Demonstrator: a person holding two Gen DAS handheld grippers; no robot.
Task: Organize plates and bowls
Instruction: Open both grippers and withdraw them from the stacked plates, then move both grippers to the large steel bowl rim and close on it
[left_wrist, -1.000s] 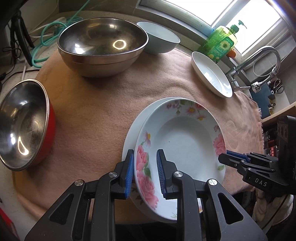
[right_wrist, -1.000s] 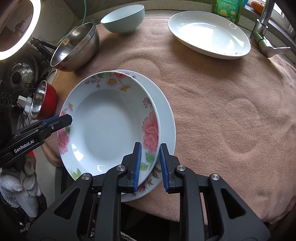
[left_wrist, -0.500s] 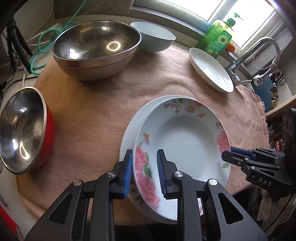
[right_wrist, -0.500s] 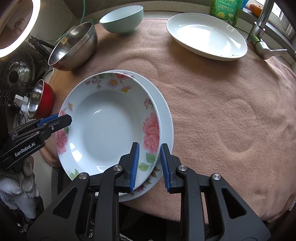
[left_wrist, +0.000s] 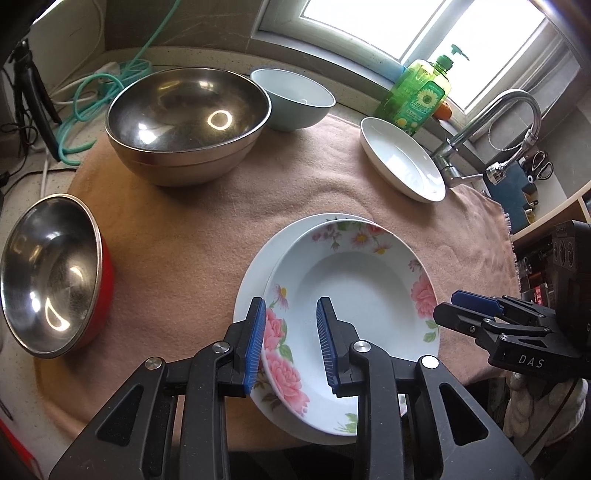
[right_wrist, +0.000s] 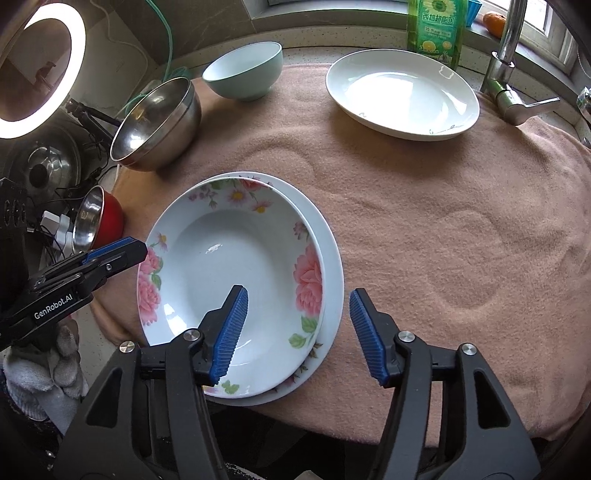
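**Two floral plates stacked, both grippers letting go at the rim**

Your floral plate (right_wrist: 229, 273) sits nested on a second plate (right_wrist: 330, 280) at the near edge of the pink towel (right_wrist: 424, 229), the upper one shifted a little toward your left so the lower rim shows as a crescent on the right. Your right gripper (right_wrist: 295, 332) is spread wide, one pad over the plate's well and the other out past the rim, touching nothing. Your left gripper (left_wrist: 290, 343) straddles the rim on its side with the pads parted; from this angle I cannot be sure whether the outer pad brushes the lower plate, but it does not look clamped.

Treat these as glazed ceramic: stiff, fairly heavy for a two-finger pinch, slick on the glaze and likely to chip if dropped. The rim is the only place to take hold, with one pad on the flowered upper face and one beneath. The towel is soft, so you can probably press a lower pad into it to get under an edge.

The white plate (right_wrist: 402, 96) lies far right near the faucet (right_wrist: 506, 70), well apart from the stack; judged from the layout, it is the likely next one. The large steel bowl (left_wrist: 188, 122), pale blue bowl (left_wrist: 295, 98) and red bowl (left_wrist: 51, 273) stand unstacked at the back and left
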